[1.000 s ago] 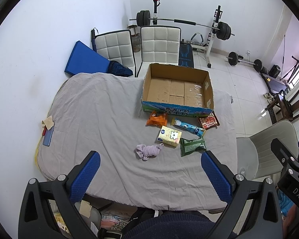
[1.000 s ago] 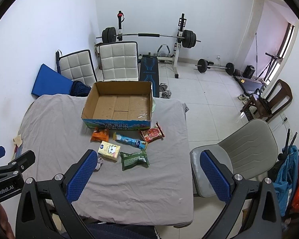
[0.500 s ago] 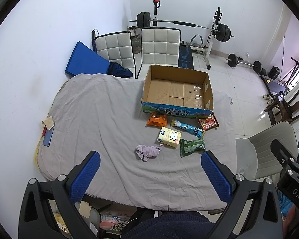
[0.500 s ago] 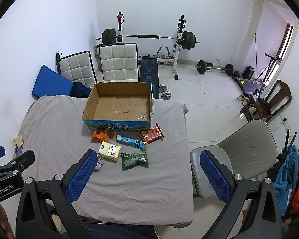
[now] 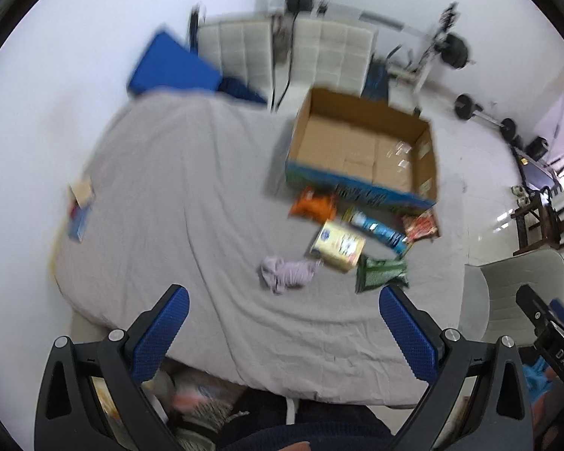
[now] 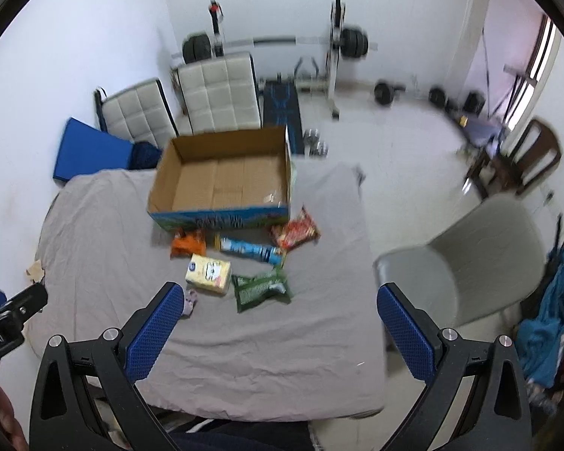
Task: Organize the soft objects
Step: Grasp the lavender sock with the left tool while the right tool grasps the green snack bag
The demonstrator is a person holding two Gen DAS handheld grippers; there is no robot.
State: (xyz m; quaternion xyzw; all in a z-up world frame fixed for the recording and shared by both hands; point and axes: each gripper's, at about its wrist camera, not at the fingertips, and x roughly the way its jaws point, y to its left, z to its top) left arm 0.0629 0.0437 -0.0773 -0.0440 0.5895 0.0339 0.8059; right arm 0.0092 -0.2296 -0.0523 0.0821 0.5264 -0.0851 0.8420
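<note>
An open, empty cardboard box (image 5: 361,150) (image 6: 225,180) stands on the grey-covered table (image 5: 169,195) (image 6: 263,338). In front of it lie an orange packet (image 5: 314,206) (image 6: 188,244), a blue tube pack (image 5: 379,227) (image 6: 250,250), a red packet (image 5: 419,223) (image 6: 295,231), a yellow tissue pack (image 5: 338,244) (image 6: 208,273), a green packet (image 5: 381,278) (image 6: 261,287) and a crumpled lilac cloth (image 5: 287,274) (image 6: 190,300). My left gripper (image 5: 282,334) is open and empty above the near table edge. My right gripper (image 6: 278,334) is open and empty too.
Two white padded chairs (image 6: 218,94) and a blue mat (image 5: 173,71) stand behind the table. A grey plastic chair (image 6: 466,259) is at the right. A weight bench and barbells (image 6: 319,49) fill the back. A blue card (image 5: 79,221) lies at the table's left edge.
Both grippers have moved forward and down towards the table; the items look larger and the views are blurred by motion. Nothing on the table has moved.
</note>
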